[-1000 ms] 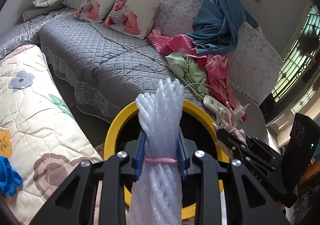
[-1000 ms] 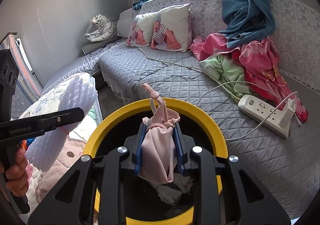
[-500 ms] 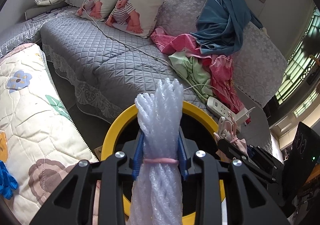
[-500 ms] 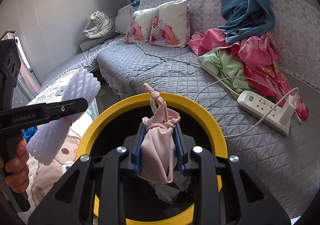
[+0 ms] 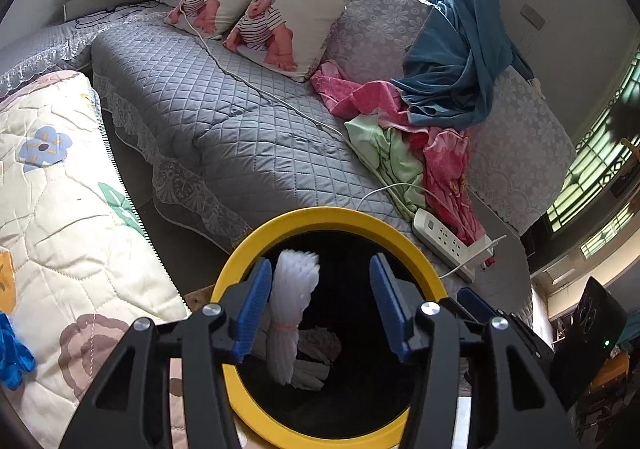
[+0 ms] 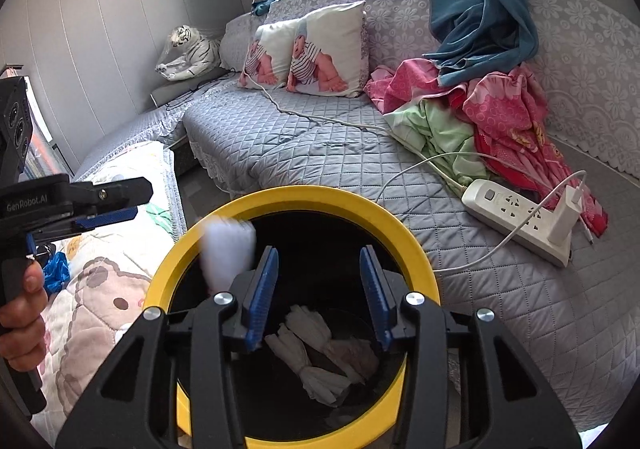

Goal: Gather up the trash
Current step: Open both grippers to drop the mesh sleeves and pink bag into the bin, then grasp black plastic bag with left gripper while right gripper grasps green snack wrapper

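Note:
A black trash bin with a yellow rim (image 5: pixel 324 214) (image 6: pixel 308 195) stands right below both grippers. My left gripper (image 5: pixel 320 305) is open over its mouth. A white foam net bundle (image 5: pixel 290 313) with a pink band is falling, blurred, past the left finger; it also shows in the right wrist view (image 6: pixel 226 249). My right gripper (image 6: pixel 320 293) is open and empty over the bin. A white tied bundle (image 6: pixel 308 353) and a pale pink bag (image 6: pixel 354 357) lie on the bin's bottom. The left gripper also shows at the left of the right wrist view (image 6: pixel 108 205).
A grey quilted sofa (image 5: pixel 224 117) lies behind the bin with two baby-print cushions (image 5: pixel 280 25), pink and green clothes (image 5: pixel 404 141), a blue curtain (image 5: pixel 460 61) and a white power strip (image 6: pixel 516 217). A floral quilt (image 5: pixel 60 209) lies to the left with a blue glove (image 5: pixel 12 353).
Both grippers have opened. The foam net has left the left gripper and drops into the bin. The pink bag has left the right gripper and lies inside the bin.

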`<state>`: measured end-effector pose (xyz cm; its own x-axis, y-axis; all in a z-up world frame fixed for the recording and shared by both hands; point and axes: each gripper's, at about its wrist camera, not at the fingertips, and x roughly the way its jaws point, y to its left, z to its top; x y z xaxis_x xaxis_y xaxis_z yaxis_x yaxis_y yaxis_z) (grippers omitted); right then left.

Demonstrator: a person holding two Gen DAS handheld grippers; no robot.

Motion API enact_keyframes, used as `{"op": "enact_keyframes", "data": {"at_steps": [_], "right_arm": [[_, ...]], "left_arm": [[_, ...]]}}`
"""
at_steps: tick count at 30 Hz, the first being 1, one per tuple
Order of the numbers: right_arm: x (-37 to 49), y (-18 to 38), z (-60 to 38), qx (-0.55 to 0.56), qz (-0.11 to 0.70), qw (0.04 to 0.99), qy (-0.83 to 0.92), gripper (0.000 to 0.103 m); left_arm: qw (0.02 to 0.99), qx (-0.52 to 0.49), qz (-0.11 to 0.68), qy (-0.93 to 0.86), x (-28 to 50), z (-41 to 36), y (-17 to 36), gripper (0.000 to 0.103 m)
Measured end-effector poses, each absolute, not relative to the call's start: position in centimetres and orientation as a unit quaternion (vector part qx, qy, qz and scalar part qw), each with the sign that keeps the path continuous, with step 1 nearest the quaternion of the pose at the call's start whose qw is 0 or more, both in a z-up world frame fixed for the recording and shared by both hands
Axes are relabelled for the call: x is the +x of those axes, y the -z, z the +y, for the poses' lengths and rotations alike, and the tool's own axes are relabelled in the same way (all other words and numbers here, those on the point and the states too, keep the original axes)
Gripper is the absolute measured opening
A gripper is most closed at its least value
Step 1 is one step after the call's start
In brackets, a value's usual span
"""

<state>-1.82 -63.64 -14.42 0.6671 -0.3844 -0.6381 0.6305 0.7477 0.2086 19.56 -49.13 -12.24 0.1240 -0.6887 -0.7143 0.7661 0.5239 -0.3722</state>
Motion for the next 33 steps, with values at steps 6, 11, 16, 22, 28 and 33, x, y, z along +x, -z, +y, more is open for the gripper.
{"op": "enact_keyframes", "data": {"at_steps": [6, 11, 16, 22, 28, 33], "right_arm": [[-2.5, 13.9, -62.6, 0.205, 0.287, 0.892, 0.283, 0.04], [-2.3, 12.6, -60.4, 0.187, 0.281, 0.904, 0.262, 0.04], [-0.7, 10.9, -57.0, 0.16, 0.277, 0.921, 0.223, 0.04], [1.9, 9.3, -52.0, 0.128, 0.272, 0.94, 0.162, 0.04], [4.2, 8.5, -45.7, 0.091, 0.273, 0.954, 0.084, 0.042], [5.1, 8.0, -39.9, 0.075, 0.267, 0.961, -0.002, 0.051]], "left_arm": [[0.762, 0.029, 0.444, 0.47, 21.1, -47.1, 11.1, 0.049], [0.785, 0.023, 0.417, 0.457, 22.7, -43.2, 8.5, 0.049], [0.83, 0.037, 0.363, 0.422, 24.8, -36.2, 5.2, 0.049], [0.869, 0.036, 0.336, 0.36, 27.9, -25.5, 2.8, 0.049], [0.898, 0.047, 0.321, 0.297, 28.5, -15.3, 3.0, 0.056], [0.908, 0.028, 0.327, 0.259, 28.1, -8.1, 4.5, 0.066]]}}
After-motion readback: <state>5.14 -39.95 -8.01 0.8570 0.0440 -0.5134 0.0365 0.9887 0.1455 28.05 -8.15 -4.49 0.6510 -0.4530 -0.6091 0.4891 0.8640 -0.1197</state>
